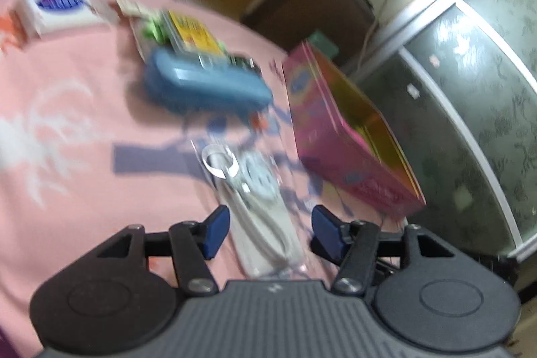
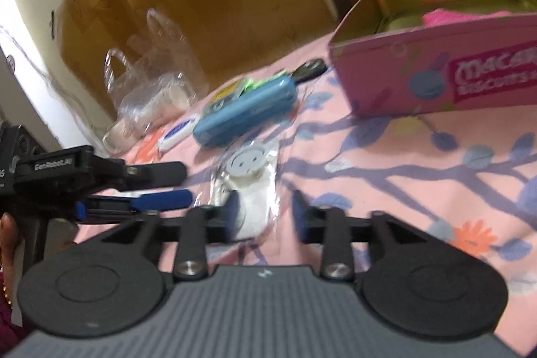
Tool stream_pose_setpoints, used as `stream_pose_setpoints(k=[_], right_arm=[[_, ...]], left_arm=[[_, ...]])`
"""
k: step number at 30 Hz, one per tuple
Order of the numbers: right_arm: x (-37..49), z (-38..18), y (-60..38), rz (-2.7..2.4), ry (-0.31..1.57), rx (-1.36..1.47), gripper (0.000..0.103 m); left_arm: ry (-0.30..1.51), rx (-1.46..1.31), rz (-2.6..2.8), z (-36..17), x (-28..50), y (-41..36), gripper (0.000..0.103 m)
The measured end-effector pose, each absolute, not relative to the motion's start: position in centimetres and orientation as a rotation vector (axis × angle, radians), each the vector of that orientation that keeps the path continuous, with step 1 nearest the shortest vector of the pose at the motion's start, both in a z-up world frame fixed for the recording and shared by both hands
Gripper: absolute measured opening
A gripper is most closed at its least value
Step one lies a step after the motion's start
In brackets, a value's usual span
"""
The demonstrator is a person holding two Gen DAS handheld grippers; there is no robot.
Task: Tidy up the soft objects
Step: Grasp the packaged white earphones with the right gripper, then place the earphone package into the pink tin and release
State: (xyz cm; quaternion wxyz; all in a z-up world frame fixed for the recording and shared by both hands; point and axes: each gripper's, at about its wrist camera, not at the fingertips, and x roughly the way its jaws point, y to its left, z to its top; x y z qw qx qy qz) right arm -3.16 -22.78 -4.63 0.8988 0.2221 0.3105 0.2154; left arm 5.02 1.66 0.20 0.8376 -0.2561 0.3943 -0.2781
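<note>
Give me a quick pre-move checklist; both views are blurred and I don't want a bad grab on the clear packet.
1. Left tool open: ok.
2. Right tool open: ok.
3. Clear packet lies between the left tool's pads, untouched: ok.
4. Pink tin open on top, a pink item already inside: ok.
5. Blue case lies apart from the packet: ok.
6. The two tools clear of each other: cannot tell, they are close.
</note>
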Motion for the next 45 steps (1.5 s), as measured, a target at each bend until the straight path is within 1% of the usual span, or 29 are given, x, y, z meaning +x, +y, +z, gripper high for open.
stream_pose_setpoints(k=[2,3,4,8,13,16,19,22,24,25,26,27,28,30,33,39,42,45], right_arm=[[-3.5,-4.7,-21.9,0.455,0.632,0.441,0.045],[-3.8,-4.5,-21.1,0.439,0.618,0.377,0.043],[-4.2,-4.3,-20.5,0.429,0.603,0.328,0.042],[-5.1,-3.5,-20.9,0.414,0.515,0.312,0.04],[-6.1,-1.0,-21.9,0.33,0.335,0.235,0.039],[-5.6,0.1,-24.1,0.25,0.256,0.227,0.039],[-4.5,0.5,-26.8,0.172,0.217,0.244,0.039],[-2.6,-0.1,-29.3,0.104,0.224,0.257,0.039],[-1.1,-0.4,-30.7,0.078,0.245,0.276,0.039],[-0.1,-0.7,-31.2,0.069,0.256,0.288,0.04],[1.0,-0.8,-31.5,0.069,0.268,0.297,0.042],[2.0,-0.9,-31.4,0.073,0.283,0.298,0.044],[3.2,-1.0,-31.2,0.069,0.308,0.289,0.049],[4.7,-1.5,-31.5,0.018,0.34,0.289,0.049],[3.0,-1.4,-31.4,0.02,0.278,0.319,0.049],[-1.2,-1.6,-30.1,0.093,0.228,0.36,0.05],[-2.4,-1.3,-27.9,0.186,0.239,0.342,0.05],[-2.2,-1.2,-24.5,0.288,0.289,0.278,0.049]], left_arm=[[0.879,-0.543,-0.609,-0.7,5.3,0.5,0.046],[0.91,-0.556,-0.614,-1.5,5.5,0.0,0.044],[0.892,-0.574,-0.611,-2.0,5.2,-0.2,0.041],[0.879,-0.561,-0.574,-1.5,4.8,-0.5,0.041],[0.797,-0.519,-0.624,2.0,5.1,-1.8,0.041],[0.757,-0.45,-0.672,4.9,6.7,-4.5,0.041],[0.722,-0.382,-0.724,7.2,8.6,-8.1,0.041],[0.718,-0.323,-0.767,8.1,11.3,-12.4,0.041],[0.733,-0.296,-0.777,7.7,12.8,-14.9,0.042],[0.746,-0.287,-0.775,7.5,13.7,-16.2,0.046],[0.757,-0.283,-0.77,7.1,14.4,-17.2,0.054],[0.762,-0.278,-0.763,6.8,15.2,-18.2,0.056],[0.761,-0.268,-0.747,6.5,15.9,-18.9,0.056],[0.766,-0.234,-0.672,5.8,17.4,-20.2,0.054],[0.791,-0.285,-0.633,5.6,18.0,-19.2,0.055],[0.681,-0.298,-0.666,7.2,13.4,-12.4,0.055],[0.655,-0.29,-0.622,6.6,11.1,-8.2,0.055],[0.649,-0.205,-0.499,5.2,8.9,-4.4,0.055]])
